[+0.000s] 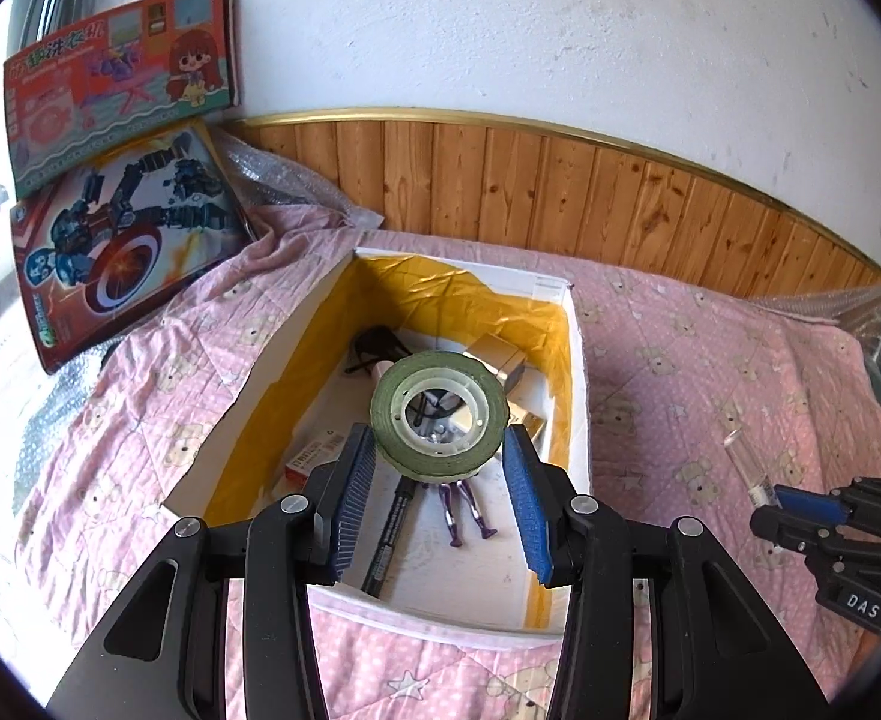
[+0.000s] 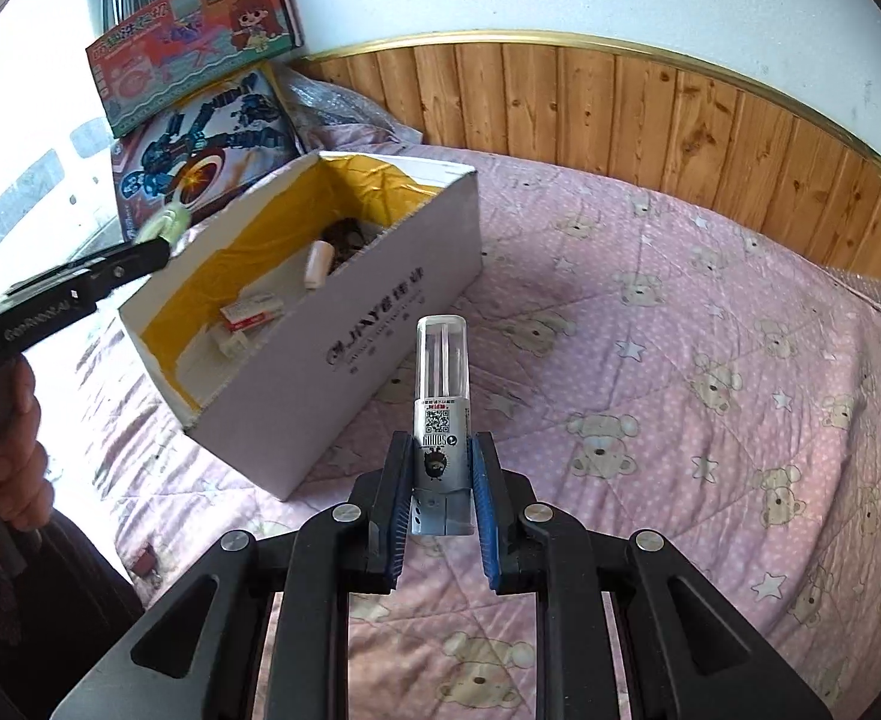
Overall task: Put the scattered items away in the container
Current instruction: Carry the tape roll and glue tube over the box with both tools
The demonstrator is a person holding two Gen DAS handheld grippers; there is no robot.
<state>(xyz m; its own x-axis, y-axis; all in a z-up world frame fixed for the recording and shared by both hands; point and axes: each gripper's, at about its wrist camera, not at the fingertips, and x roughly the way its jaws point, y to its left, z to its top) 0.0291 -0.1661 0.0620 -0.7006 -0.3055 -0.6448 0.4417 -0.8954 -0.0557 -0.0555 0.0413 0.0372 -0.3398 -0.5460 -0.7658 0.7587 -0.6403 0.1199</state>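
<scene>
A white cardboard box [image 1: 578, 360] with yellow lining sits on the pink bedspread; it also shows in the right wrist view [image 2: 344, 354]. My left gripper [image 1: 440, 456] is above the box, its jaws wide, with a green tape roll [image 1: 440, 414] between the fingertips; the right pad stands apart from the roll. The box holds a black marker [image 1: 389, 534], a purple figure [image 1: 461, 510], a red-white packet [image 1: 311, 456] and small boxes. My right gripper [image 2: 440, 474] is shut on a clear-capped tube [image 2: 442, 396], low over the bedspread to the right of the box.
Two toy boxes [image 1: 122, 138] lean against the wall at the back left. A wooden panel [image 1: 560, 192] runs along the wall behind the bed. The pink bear-print bedspread [image 2: 680, 360] stretches to the right. A hand [image 2: 2, 450] holds the left gripper's handle.
</scene>
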